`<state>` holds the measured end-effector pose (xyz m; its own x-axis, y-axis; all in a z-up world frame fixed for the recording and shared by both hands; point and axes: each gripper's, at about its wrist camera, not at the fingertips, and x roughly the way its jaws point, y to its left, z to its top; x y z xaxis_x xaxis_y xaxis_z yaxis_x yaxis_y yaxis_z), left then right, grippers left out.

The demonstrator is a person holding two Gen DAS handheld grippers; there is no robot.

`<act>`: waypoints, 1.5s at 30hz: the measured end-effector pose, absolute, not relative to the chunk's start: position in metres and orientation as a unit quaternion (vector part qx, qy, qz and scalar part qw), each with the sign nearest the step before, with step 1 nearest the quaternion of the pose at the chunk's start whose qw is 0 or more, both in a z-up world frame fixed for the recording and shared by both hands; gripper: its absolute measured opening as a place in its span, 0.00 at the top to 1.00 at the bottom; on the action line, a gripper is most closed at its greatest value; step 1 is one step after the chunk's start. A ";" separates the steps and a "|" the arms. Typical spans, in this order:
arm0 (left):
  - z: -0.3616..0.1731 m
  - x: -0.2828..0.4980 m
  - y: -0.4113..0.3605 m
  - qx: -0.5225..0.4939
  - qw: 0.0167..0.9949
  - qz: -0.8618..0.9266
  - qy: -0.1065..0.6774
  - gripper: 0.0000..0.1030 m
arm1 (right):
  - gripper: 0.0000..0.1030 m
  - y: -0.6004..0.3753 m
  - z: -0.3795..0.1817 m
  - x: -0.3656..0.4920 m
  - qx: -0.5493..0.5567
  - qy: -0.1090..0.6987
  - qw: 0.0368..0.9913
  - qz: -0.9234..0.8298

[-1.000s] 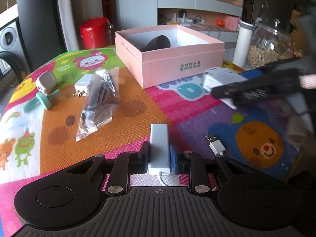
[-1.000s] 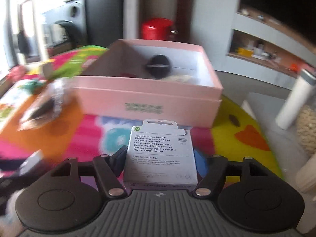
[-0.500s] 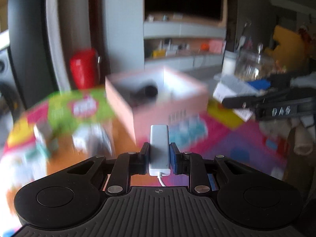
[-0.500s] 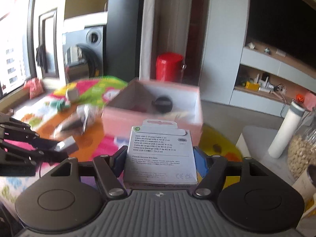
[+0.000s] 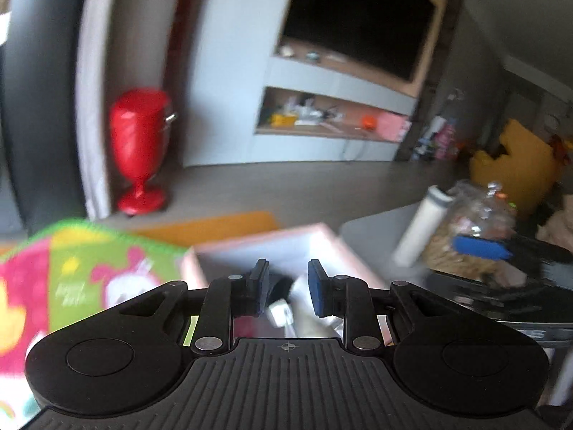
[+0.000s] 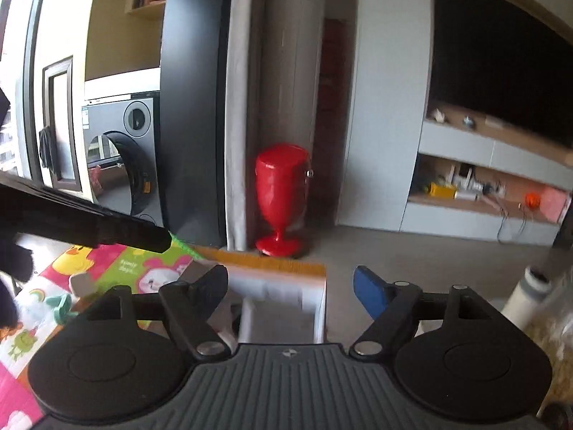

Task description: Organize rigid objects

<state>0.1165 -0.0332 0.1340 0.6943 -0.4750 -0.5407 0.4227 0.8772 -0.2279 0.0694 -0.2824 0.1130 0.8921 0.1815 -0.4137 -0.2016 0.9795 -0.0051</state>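
Frankly, the crowding over the pink cardboard box [image 5: 322,236] on the colourful cartoon-print play mat [image 5: 89,279] worries me most. Both tools hang above it close together, and a careless swing could knock one against the other. Open room lies to the left over the mat; to the right a clear glass jar [image 5: 465,229] and a white cylindrical bottle [image 5: 419,229] stand near.

My right gripper [image 6: 290,276] is opening, and the white printed cable carton [image 6: 279,319] shows between its jaws, untouched by either pad. It is blurred, so it may catch the box rim and tip out.

My left gripper [image 5: 288,268] is parting too, with nothing gripped. The small white adapter with its cable [image 5: 281,313] lies below it in the box.
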 end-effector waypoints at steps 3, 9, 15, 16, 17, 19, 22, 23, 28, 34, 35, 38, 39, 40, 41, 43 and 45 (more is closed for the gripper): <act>0.105 0.103 -0.006 -0.043 0.925 -0.200 0.320 0.74 | 0.25 -0.286 0.084 0.047 -0.048 0.229 0.967 0.104; 0.052 0.080 0.025 -0.032 0.914 -0.152 0.374 0.74 | 0.25 -0.264 0.040 0.024 -0.108 0.257 0.955 0.104; 0.016 0.077 0.024 0.000 0.906 -0.139 0.400 0.62 | 0.25 -0.227 0.026 0.023 -0.099 0.276 0.944 0.153; 0.016 0.072 0.022 0.008 0.910 -0.139 0.391 0.68 | 0.25 -0.220 0.024 0.021 -0.101 0.278 0.942 0.161; 0.015 0.066 0.021 0.014 0.910 -0.141 0.389 0.72 | 0.25 -0.213 0.024 0.019 -0.106 0.278 0.940 0.170; 0.015 0.050 0.028 -0.001 0.910 -0.149 0.387 0.76 | 0.25 -0.197 0.025 0.014 -0.119 0.275 0.936 0.184; 0.014 0.023 0.051 -0.043 0.908 -0.161 0.384 0.77 | 0.25 -0.176 0.028 0.008 -0.141 0.268 0.931 0.203; 0.012 0.013 0.062 -0.050 0.911 -0.155 0.379 0.77 | 0.25 -0.168 0.029 0.008 -0.149 0.266 0.929 0.209; 0.009 -0.022 0.119 -0.100 0.928 -0.083 0.348 0.78 | 0.25 -0.126 0.039 0.020 -0.167 0.267 0.917 0.245; -0.001 -0.033 0.154 -0.182 0.932 -0.064 0.306 0.77 | 0.24 -0.056 0.051 0.067 -0.140 0.305 0.896 0.290; -0.002 -0.034 0.155 -0.186 0.933 -0.062 0.302 0.77 | 0.24 -0.043 0.052 0.080 -0.130 0.319 0.891 0.296; -0.002 -0.034 0.157 -0.186 0.934 -0.059 0.300 0.77 | 0.24 -0.001 0.057 0.122 -0.115 0.336 0.887 0.294; -0.002 -0.035 0.158 -0.186 0.934 -0.059 0.299 0.77 | 0.25 0.012 0.057 0.135 -0.113 0.338 0.889 0.289; -0.003 -0.036 0.158 -0.188 0.934 -0.058 0.297 0.77 | 0.25 0.028 0.056 0.152 -0.110 0.345 0.889 0.281; -0.003 -0.038 0.159 -0.193 0.934 -0.055 0.295 0.77 | 0.25 0.042 0.053 0.166 -0.111 0.350 0.889 0.275; -0.004 -0.043 0.166 -0.214 0.934 -0.043 0.285 0.78 | 0.25 0.068 0.043 0.194 -0.120 0.359 0.889 0.256; -0.007 -0.047 0.175 -0.245 0.929 -0.030 0.275 0.78 | 0.25 0.088 0.030 0.212 -0.144 0.365 0.889 0.236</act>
